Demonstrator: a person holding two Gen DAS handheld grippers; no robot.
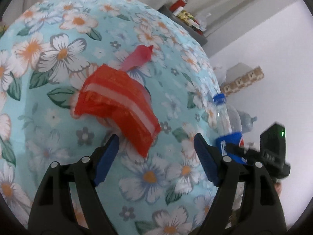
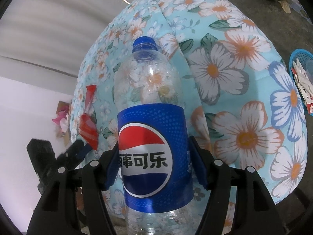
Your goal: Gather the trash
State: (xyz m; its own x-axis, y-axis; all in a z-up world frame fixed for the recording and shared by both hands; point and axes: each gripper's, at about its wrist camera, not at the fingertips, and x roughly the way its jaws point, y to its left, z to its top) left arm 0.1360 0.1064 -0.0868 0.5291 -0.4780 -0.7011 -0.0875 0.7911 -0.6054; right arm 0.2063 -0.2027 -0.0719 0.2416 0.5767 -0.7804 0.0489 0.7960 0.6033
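Bottle gripped, wrapper lying ahead of spread tongs

The empty Pepsi bottle [image 2: 154, 129] is clamped in the right gripper [image 2: 155, 161]. The left gripper [image 1: 156, 156] is held spread wide, the red wrapper [image 1: 117, 105] lying just ahead on the floral bedding [image 1: 58, 117]; a blue basket [image 2: 301, 66] sits far right.

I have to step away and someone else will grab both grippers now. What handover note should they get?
Right gripper: shut on the empty Pepsi bottle, held over the floral bed cover.
Left gripper: open, just short of the red plastic bag lying on the cover.
Blue basket with some trash sits at the far right.
Done: bottle picked up.
Left: grab the bag, then probably drop both in the basket.
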